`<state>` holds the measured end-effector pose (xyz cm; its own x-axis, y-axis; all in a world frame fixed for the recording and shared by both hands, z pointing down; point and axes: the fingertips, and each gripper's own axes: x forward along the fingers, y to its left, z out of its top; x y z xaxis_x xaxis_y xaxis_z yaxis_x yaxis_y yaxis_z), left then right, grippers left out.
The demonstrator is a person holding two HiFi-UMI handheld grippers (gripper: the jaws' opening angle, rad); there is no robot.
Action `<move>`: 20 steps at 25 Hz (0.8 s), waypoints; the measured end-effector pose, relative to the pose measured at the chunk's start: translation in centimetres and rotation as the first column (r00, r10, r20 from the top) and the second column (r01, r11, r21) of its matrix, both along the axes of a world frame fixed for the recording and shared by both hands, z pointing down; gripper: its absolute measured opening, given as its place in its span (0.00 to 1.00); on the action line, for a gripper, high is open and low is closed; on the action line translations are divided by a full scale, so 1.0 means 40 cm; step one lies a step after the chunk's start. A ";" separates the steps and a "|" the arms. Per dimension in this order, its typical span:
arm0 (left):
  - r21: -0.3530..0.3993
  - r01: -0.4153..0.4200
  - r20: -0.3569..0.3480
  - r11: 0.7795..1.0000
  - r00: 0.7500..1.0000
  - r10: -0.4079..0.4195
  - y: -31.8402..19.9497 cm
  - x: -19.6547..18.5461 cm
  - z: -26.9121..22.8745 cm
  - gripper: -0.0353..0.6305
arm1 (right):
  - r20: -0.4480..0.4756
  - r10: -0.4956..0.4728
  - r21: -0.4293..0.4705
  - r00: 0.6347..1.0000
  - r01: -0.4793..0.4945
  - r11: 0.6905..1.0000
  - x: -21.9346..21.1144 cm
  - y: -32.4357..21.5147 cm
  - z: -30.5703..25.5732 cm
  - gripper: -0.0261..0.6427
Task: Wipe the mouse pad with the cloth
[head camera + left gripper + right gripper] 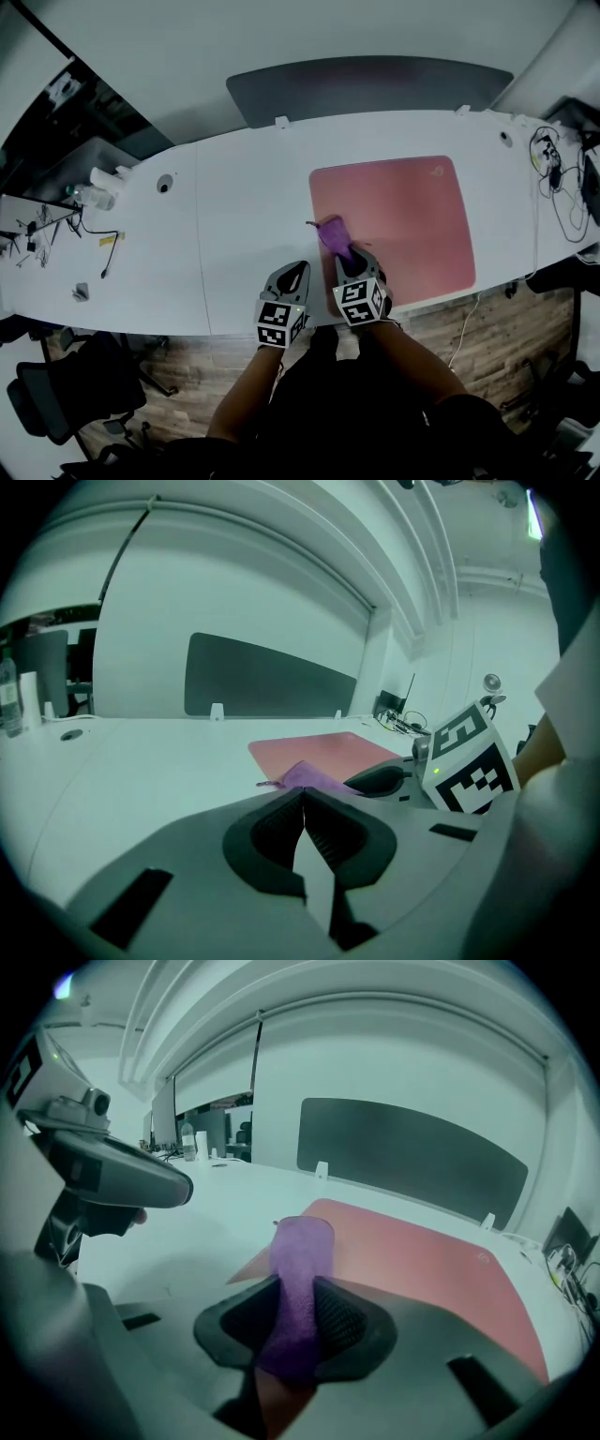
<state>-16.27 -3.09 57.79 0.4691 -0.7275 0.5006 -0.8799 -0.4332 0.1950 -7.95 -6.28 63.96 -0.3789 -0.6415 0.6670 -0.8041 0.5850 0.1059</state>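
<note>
At the near edge of the white desk (234,206), head view: the right gripper (348,262) is over the near-left corner of the pink mouse pad (412,216), with the purple cloth (332,232) bunched at its tips on the pad; the left gripper (292,274) is just beside it over bare desk. Left gripper view: jaws pressed together with nothing between them, cloth and pad ahead to the right. Right gripper view: jaws clamped on the cloth, whose free end lies forward at the pad's left edge.

One mouse pad (403,216), one cloth (333,232), two grippers (300,267) (351,253).
</note>
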 end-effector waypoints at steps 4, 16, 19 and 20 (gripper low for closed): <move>-0.010 -0.042 0.014 0.999 0.999 0.042 0.010 0.052 0.005 0.09 | 0.003 0.012 0.008 1.000 -0.012 1.000 0.047 -0.008 0.003 0.22; -0.015 -0.081 0.014 0.997 0.997 0.081 -0.007 0.201 0.003 0.09 | -0.020 0.123 0.014 0.992 -0.123 0.992 0.274 -0.051 0.004 0.22; -0.010 -0.095 0.021 0.995 0.995 0.095 -0.018 0.238 -0.004 0.09 | -0.029 0.152 0.014 0.988 -0.152 0.988 0.340 -0.063 0.007 0.22; -0.009 -0.099 0.023 0.995 0.995 0.099 -0.020 0.250 -0.007 0.09 | -0.031 0.161 0.014 0.987 -0.160 0.987 0.361 -0.066 0.007 0.22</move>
<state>-6.25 -3.90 57.52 0.5266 -0.6743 0.5177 -0.8373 -0.5167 0.1787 6.50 -8.93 64.25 -0.2492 -0.6998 0.6695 -0.8836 0.4472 0.1386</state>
